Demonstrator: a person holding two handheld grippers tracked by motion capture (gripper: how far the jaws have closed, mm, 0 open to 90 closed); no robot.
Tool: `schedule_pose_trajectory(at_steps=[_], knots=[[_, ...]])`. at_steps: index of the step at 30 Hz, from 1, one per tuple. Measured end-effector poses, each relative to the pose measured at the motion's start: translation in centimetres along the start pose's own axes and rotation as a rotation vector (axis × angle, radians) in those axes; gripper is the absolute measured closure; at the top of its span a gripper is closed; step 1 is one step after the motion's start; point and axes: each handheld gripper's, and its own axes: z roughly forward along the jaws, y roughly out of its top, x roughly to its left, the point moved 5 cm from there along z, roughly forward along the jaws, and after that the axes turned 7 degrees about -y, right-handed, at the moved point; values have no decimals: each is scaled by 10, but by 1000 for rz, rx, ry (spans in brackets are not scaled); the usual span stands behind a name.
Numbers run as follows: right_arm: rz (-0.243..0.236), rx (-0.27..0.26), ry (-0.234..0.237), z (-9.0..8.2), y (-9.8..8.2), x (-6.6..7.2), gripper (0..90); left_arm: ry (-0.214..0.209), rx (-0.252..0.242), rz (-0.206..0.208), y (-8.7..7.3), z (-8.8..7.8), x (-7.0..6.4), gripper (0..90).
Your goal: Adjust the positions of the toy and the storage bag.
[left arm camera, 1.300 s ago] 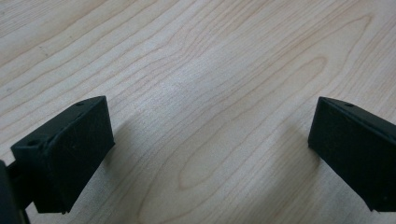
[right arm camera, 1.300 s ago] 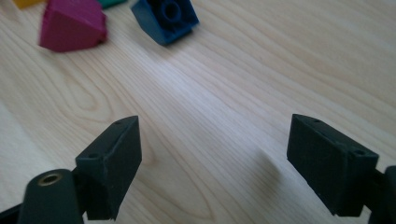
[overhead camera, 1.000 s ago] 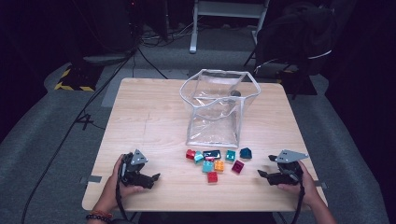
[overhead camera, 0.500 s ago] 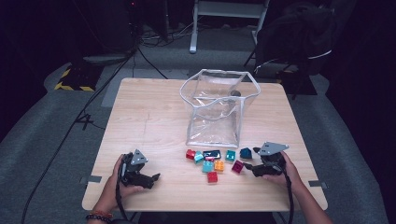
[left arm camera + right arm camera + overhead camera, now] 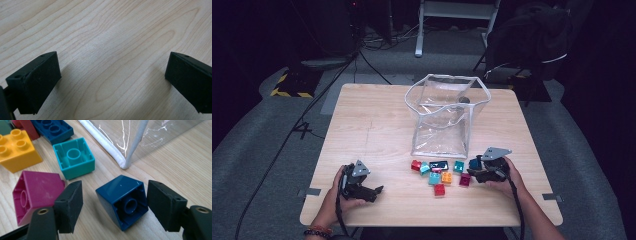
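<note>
On the wooden table (image 5: 372, 130), the dark blue brick (image 5: 122, 201) at the pile's three o'clock is straddled, ungripped, by the right gripper (image 5: 113, 206), whose jaws have just been closing for a pickup; the left gripper (image 5: 110, 82) is spread, idle.

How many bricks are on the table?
9, before the clear bag: dark blue brick between the right gripper fingers, magenta and teal beside it, six more leftward. Others may hide.

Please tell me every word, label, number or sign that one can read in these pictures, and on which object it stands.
There are none.
The dark blue brick between the right gripper's open jaws, the other bricks, the clear bag and the table carry no print that I can see.
The yellow-black stripes on the floor are a marking, not text.
</note>
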Motion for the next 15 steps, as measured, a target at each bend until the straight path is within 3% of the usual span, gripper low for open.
schedule_pose_trajectory(at_steps=[10,15], knots=[[56,-14,19,-2,-4,0,402,0,-1,0,0,0,0,4],[47,-28,30,-9,-9,5,542,-1,0,-1,0,0,0,4]])
